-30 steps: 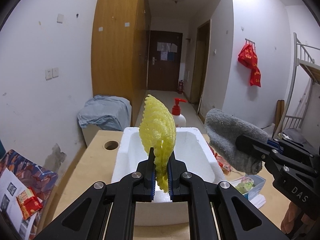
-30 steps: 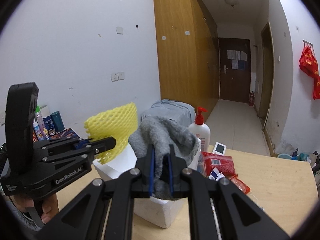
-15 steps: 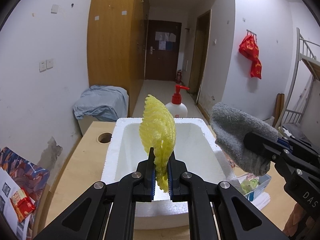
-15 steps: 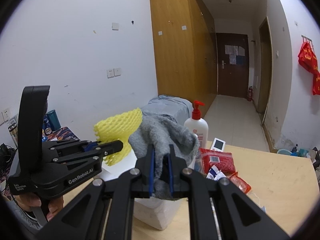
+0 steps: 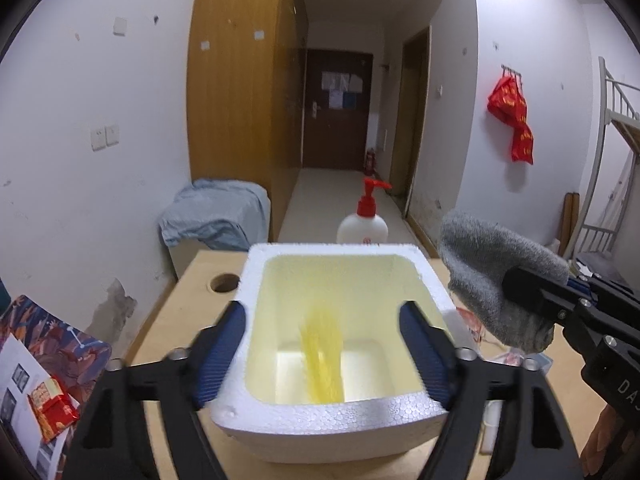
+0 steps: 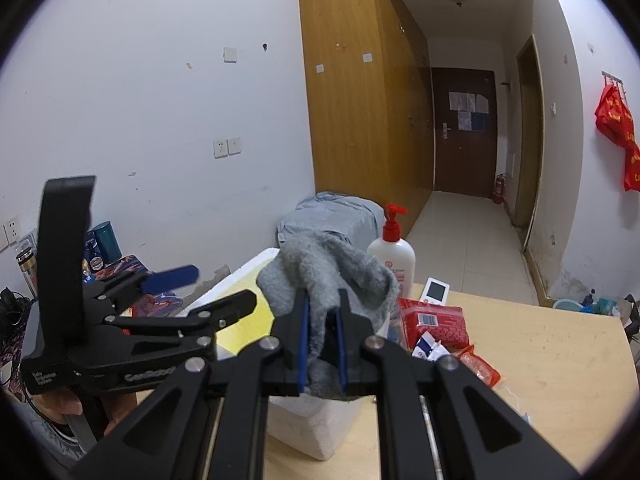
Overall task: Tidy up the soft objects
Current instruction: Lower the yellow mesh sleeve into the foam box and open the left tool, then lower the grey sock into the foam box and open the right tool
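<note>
Left wrist view: the yellow foam mesh sleeve (image 5: 324, 354) drops, blurred, into the white polystyrene box (image 5: 240, 408) on the wooden worktop (image 5: 176, 328).

The left claw (image 5: 322, 354) has just been opening and now stands wide above the box, its blue pads clear of the sleeve, so this drop looks done. The right claw (image 6: 322, 344) is pinched narrow on the grey fuzzy sock (image 6: 324, 272), held beside the box's right rim. The next move, I judge, calls for carrying the sock over the opening and releasing it there.
</note>
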Tool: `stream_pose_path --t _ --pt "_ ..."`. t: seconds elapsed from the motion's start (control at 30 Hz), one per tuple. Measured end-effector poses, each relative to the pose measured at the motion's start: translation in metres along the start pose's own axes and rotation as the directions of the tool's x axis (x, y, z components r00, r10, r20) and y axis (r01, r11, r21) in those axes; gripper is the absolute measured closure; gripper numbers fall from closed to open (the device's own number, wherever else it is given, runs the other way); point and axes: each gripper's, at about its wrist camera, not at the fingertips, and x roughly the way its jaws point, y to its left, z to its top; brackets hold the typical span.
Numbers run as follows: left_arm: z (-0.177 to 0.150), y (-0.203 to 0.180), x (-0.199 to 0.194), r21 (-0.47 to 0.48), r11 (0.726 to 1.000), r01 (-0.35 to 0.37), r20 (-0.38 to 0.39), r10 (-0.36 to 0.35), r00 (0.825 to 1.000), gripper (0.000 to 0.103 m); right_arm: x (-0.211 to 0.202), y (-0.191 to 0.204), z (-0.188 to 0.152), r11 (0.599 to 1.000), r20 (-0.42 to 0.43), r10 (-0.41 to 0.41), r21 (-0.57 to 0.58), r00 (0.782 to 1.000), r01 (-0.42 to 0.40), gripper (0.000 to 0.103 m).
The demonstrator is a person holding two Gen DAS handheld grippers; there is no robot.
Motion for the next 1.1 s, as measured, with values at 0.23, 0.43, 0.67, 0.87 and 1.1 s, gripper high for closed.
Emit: stream_pose_path --t 0.23,0.43,0.67,0.87,1.1 --pt "-0.002 0.001 -0.003 0.005 1.0 -0.01 0.001 0.01 1.0 0.014 -0.001 0.001 -0.001 1.0 0.0 0.001 -0.005 1.0 -0.001 0.088" --pt "-0.003 0.005 -0.011 0.0 1.0 -0.027 0.021 0.027 0.999 0.014 0.0 0.003 -0.001 1.0 -0.001 0.004 -0.009 1.0 -0.004 0.088" --pt "-0.006 0.022 -0.031 -0.009 0.997 -0.082 0.071 0.082 0.994 0.008 0.013 0.01 0.003 1.0 -0.016 0.024 -0.014 1.0 -0.024 0.088" --pt "-0.006 0.039 -0.05 -0.035 0.99 -0.137 0.121 0.141 0.983 0.004 0.03 0.018 0.004 0.999 -0.044 0.044 -0.012 0.998 -0.044 0.088" --pt "-0.009 0.053 -0.057 -0.049 0.985 -0.167 0.125 0.172 0.977 0.002 0.051 0.023 0.006 0.999 -0.081 0.049 -0.002 0.995 -0.05 0.088"
